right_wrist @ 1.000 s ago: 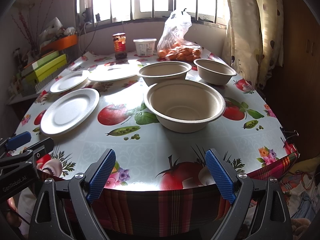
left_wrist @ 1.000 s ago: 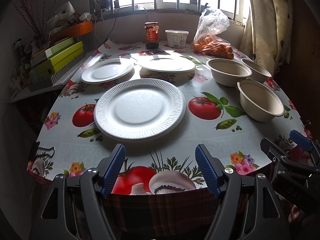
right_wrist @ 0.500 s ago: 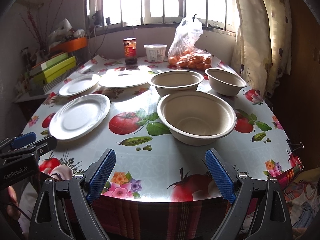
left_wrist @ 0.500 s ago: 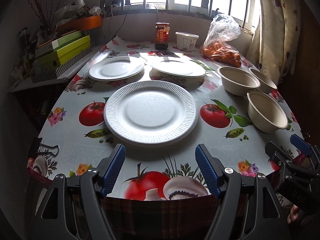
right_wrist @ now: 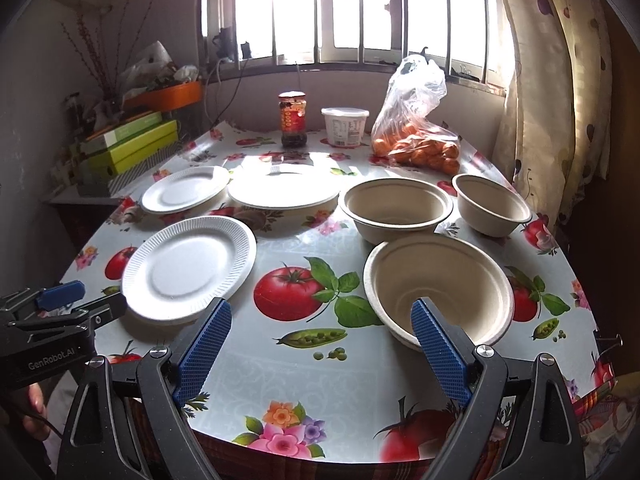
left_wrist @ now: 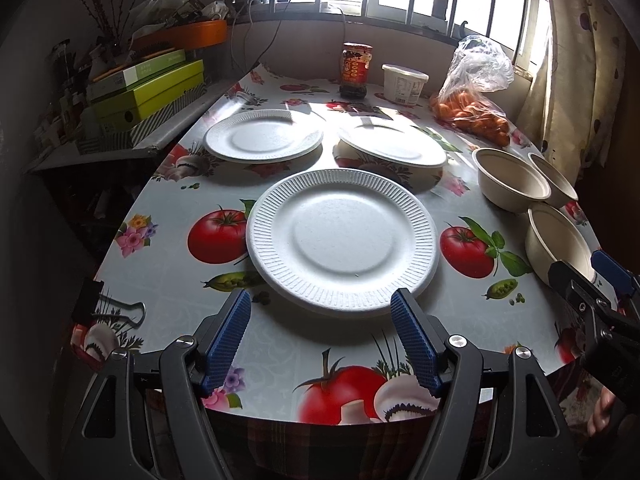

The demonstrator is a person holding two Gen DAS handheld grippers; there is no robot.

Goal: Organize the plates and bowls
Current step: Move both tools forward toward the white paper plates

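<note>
While your left gripper (left_wrist: 320, 334) gapes wide at the nearest plate (left_wrist: 342, 240), its near rim between the fingers, your right gripper (right_wrist: 320, 346) gapes wide too; the nearest bowl (right_wrist: 438, 286) sits by its right finger.

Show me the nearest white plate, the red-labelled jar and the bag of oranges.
Nearest white plate (left_wrist: 342, 240), left wrist view, on its flat centre.
Red-labelled jar (right_wrist: 293, 122), right wrist view, on its label.
Bag of oranges (right_wrist: 418, 148), right wrist view, on the fruit inside.

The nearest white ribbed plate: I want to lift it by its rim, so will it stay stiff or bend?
The plate looks thin and disposable, so probably light and prone to flex. Its fluted rim may stiffen a pinch. It likely slides on the glossy tablecloth.
</note>
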